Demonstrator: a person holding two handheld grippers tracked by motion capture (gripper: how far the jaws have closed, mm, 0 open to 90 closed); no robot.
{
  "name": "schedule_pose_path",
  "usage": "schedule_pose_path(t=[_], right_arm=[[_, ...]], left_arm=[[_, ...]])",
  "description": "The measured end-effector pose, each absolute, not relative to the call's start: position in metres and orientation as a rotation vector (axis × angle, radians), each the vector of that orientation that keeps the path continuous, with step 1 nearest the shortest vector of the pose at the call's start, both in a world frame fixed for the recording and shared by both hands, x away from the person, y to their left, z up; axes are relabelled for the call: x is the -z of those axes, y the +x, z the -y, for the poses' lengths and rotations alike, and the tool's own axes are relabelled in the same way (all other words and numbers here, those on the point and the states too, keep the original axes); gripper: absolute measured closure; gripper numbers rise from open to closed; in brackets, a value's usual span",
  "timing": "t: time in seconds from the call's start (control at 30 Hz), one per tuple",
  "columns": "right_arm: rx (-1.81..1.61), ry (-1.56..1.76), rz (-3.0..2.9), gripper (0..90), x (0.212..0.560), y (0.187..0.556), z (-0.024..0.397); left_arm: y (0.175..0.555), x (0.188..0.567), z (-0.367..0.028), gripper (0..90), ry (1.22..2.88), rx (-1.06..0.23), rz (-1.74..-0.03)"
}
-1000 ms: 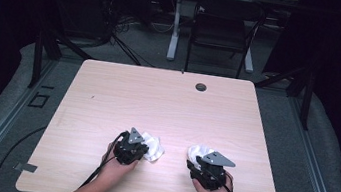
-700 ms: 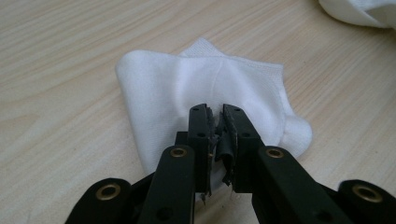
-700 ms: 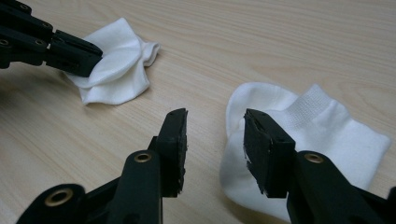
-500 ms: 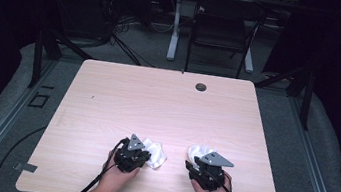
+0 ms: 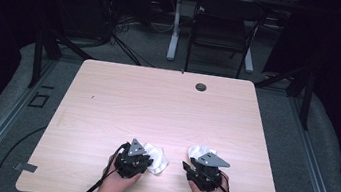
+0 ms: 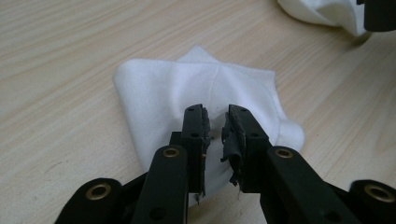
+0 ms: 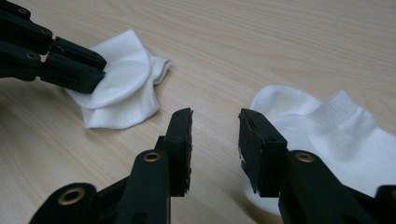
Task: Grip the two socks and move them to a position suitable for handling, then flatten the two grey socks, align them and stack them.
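The left hand-held gripper [image 6: 215,122] hovered low over a white sock [image 6: 196,93], its jaws parted by only a narrow gap with nothing clamped between them; the tips seemed to sit just above or lightly on the fabric, and I could not tell which. That sock lay flat and a little rumpled on the pale wooden surface [image 6: 70,46], just ahead of this hand-held gripper. In the high view the left hand-held gripper [image 5: 135,160] sat at the near edge, with the sock [image 5: 156,157] touching its far-right side.

The right hand-held gripper [image 7: 215,122] stood clearly wider open and empty, its jaws aimed at bare surface [image 7: 280,42] between the two socks. The second sock [image 7: 327,126], white with a ribbed cuff, lay just right of those jaws, partly under the right jaw. From the left sock [image 7: 122,79], it lay a little apart, toward the person's right; in the high view it peeked out beyond the right hand-held gripper [image 5: 204,170].

The step in hand looked like taking hold of each sock, probably to pair them. The next move likely called for the left jaws to press down and close on a fold of cloth, while the right hand-held gripper would need to shift right onto the cuff before closing.
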State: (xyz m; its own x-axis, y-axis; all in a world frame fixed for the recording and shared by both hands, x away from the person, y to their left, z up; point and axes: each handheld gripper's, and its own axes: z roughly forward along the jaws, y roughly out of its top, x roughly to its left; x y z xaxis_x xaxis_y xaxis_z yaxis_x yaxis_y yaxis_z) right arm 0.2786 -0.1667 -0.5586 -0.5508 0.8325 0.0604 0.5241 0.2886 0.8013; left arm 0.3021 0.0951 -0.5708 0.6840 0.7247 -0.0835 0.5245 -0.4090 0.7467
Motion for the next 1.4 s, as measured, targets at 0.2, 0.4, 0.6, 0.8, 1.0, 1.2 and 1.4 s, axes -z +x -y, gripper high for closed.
schedule_pose_path(t=[0.2, 0.4, 0.6, 0.8, 1.0, 1.2, 1.4], right_arm=[[-1.148, 1.228, -2.191, 65.0, 0.559, 0.28, 0.168], [-1.147, 1.227, -2.192, 64.9, 0.559, 0.28, 0.169], [-1.153, 1.23, -2.191, 64.9, 0.559, 0.28, 0.169], [-1.157, 1.229, -2.188, 64.8, 0.559, 0.28, 0.169], [-1.165, 1.223, -2.187, 64.7, 0.558, 0.28, 0.168], [-1.166, 1.208, -2.2, 65.0, 0.558, 0.28, 0.164], [-1.135, 1.17, -2.228, 74.3, 0.555, 0.279, 0.157]], left_arm=[[0.299, 0.561, -0.086, 75.0, 2.096, -0.297, -0.908], [0.3, 0.565, -0.074, 73.2, 2.114, -0.291, -0.895], [0.301, 0.574, -0.065, 70.1, 2.142, -0.283, -0.897], [0.3, 0.578, -0.06, 79.1, 2.178, -0.336, -0.889], [0.3, 0.574, -0.064, 89.6, 2.139, -0.301, -0.893], [0.298, 0.565, -0.068, 89.9, 2.106, -0.292, -0.888], [0.299, 0.557, -0.074, 90.0, 2.08, -0.292, -0.891]])
